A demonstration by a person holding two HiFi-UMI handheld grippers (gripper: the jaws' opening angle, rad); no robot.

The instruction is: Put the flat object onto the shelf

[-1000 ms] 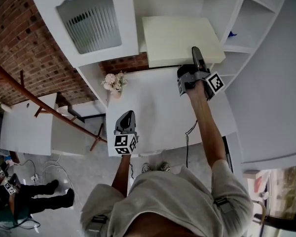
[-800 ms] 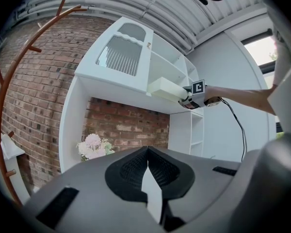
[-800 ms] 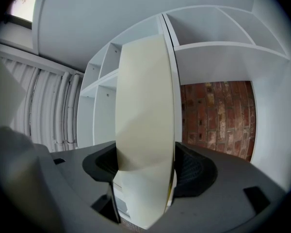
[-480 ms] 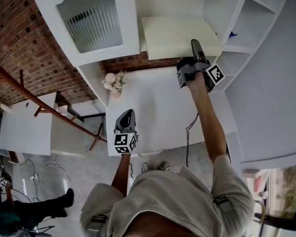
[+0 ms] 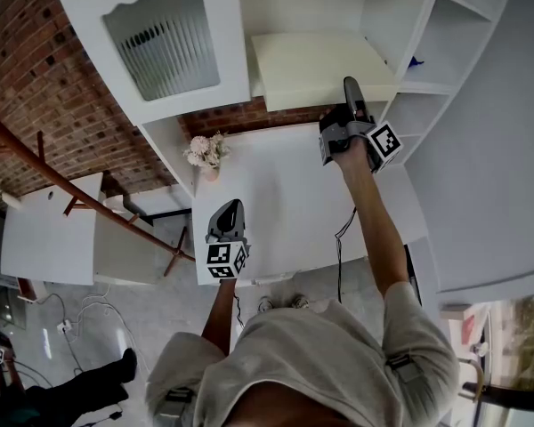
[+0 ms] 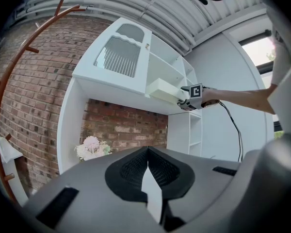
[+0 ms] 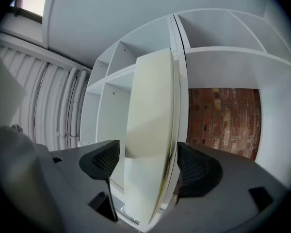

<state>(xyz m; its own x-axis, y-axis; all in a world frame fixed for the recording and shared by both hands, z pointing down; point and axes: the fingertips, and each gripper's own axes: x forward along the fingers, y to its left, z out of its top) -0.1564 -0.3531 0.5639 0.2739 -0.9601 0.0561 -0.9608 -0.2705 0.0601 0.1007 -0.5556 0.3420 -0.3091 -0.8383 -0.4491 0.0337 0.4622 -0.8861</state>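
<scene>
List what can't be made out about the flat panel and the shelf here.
- Flat panel underside: head view, hidden by the panel itself, so full contact with the shelf is unclear.
- Panel's near end: right gripper view, cut off behind the right gripper, whose jaws are opening with the panel between them.
- Blue item: head view, too small, partly behind a shelf divider.

Two grippers: left gripper (image 5: 230, 206), and right gripper (image 5: 350, 85) opening its jaws around one flat cream board (image 5: 316, 60). One white shelf unit (image 5: 427, 56) ahead of it. One bunch of flowers (image 5: 205, 148) ahead of the left. One white table (image 5: 285, 207) beneath both.
</scene>
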